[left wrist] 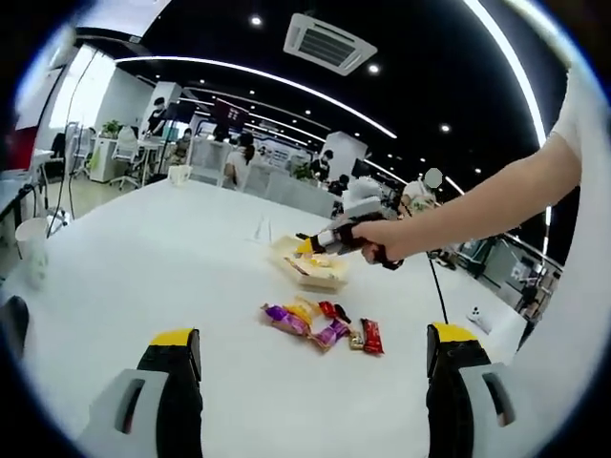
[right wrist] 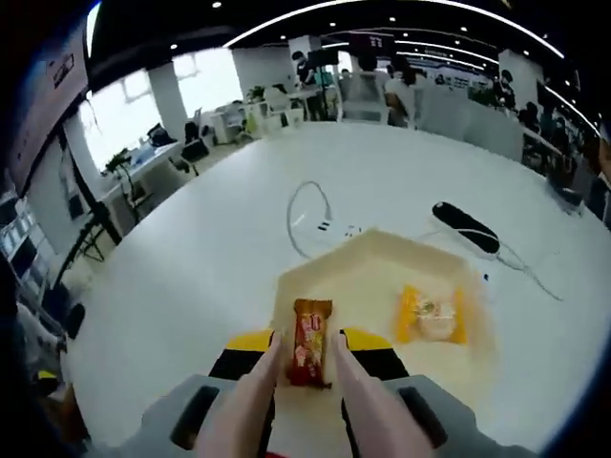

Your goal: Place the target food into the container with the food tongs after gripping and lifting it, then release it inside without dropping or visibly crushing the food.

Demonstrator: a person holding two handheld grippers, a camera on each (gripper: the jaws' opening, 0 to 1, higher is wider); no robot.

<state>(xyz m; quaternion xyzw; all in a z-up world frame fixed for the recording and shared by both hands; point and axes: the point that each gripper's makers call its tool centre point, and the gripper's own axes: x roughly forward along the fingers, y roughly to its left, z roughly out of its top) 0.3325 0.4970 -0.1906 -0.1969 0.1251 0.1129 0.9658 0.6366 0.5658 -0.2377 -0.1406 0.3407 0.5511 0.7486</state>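
Note:
A cream tray [right wrist: 382, 262] holds a yellow-wrapped snack [right wrist: 431, 315]. My right gripper [right wrist: 308, 345] is shut on pale food tongs [right wrist: 256, 391], and the tong tips pinch a red-orange snack packet [right wrist: 310, 351] over the tray's near corner. I cannot tell whether the packet touches the tray floor. In the left gripper view, a hand holds that right gripper [left wrist: 329, 239] over the same tray [left wrist: 320, 279]. Several loose snack packets [left wrist: 320, 324] lie on the white table in front of the tray. My left gripper [left wrist: 315, 358] hovers open before them with nothing between its fingers.
A black power strip [right wrist: 466, 227] and a white cable [right wrist: 307, 212] lie beyond the tray. A paper cup [left wrist: 31, 243] stands at the table's left edge, and a phone [left wrist: 477, 315] lies to the right. People and desks fill the office behind.

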